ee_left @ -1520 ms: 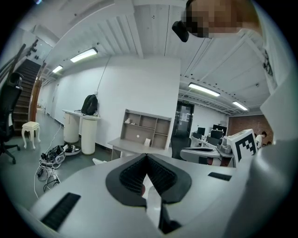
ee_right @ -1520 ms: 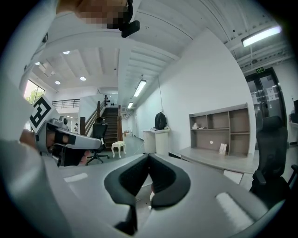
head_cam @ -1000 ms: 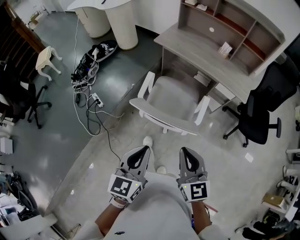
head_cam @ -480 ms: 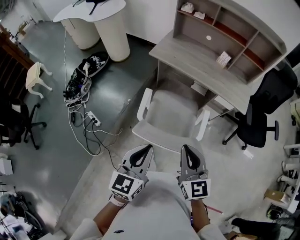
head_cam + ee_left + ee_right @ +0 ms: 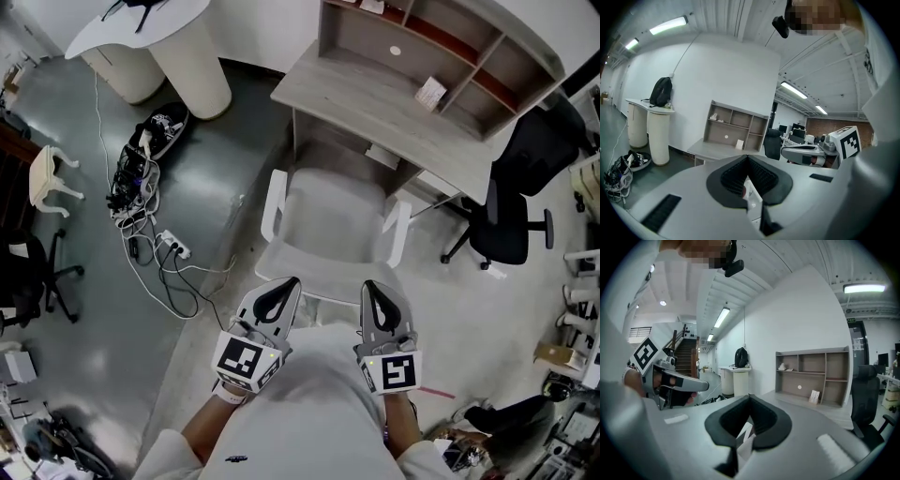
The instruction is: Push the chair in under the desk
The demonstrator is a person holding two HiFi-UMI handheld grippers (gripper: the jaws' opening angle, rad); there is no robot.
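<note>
Left gripper (image 5: 284,283) and right gripper (image 5: 371,287) noted fully closed, nothing held, side by side at white chair (image 5: 328,211) back; contact not discernible. Chair placed at desk (image 5: 375,108) front edge, seat mostly out

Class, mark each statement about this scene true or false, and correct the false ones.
1. The left gripper and the right gripper are both shut and empty. True.
2. The white chair stands in front of the grey desk. True.
3. The black office chair stands left of the desk. False: in the head view it is at the desk's right.
4. The desk's shelves are bare. False: a small white item stands in one compartment.
</note>
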